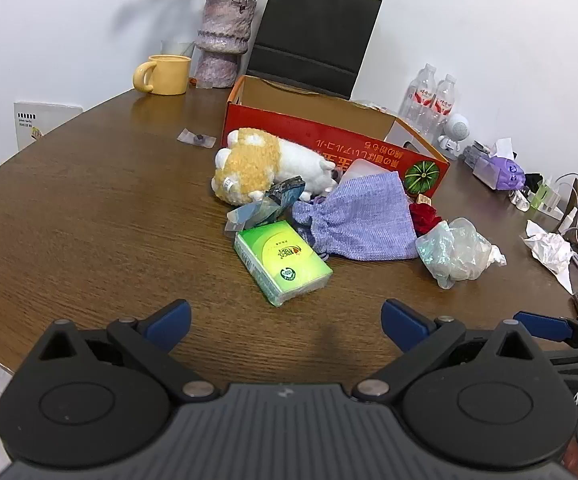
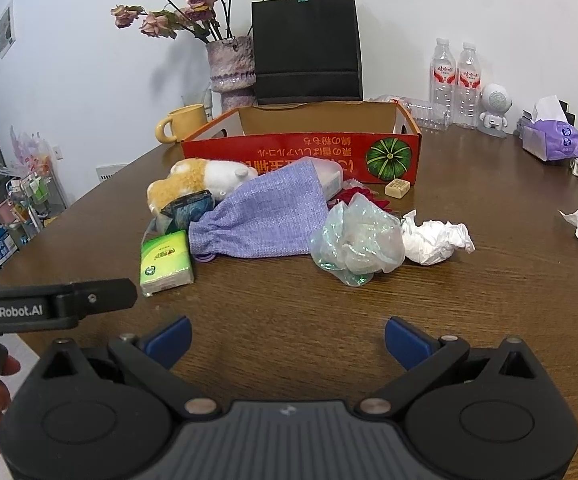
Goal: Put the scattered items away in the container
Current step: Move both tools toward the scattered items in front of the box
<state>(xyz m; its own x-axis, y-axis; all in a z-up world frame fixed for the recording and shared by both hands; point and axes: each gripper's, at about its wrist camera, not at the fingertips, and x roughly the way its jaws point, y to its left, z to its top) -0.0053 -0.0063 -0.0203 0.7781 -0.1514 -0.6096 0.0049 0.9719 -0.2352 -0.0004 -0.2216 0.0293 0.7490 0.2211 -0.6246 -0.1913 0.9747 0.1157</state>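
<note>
- A wooden bench carries the clutter, with two grippers poised at its near edge.
- A red cardboard box stands open toward the back.
- A lilac drawstring pouch sprawls in front of the box, overlapping a plush toy lying on its side.
- A crumpled clear plastic bag sits just right of the pouch, touching a wad of white tissue.
- A green tissue pack lies nearest the grippers.
- Left gripper and right gripper: jaws spread wide, nothing between them.
</note>
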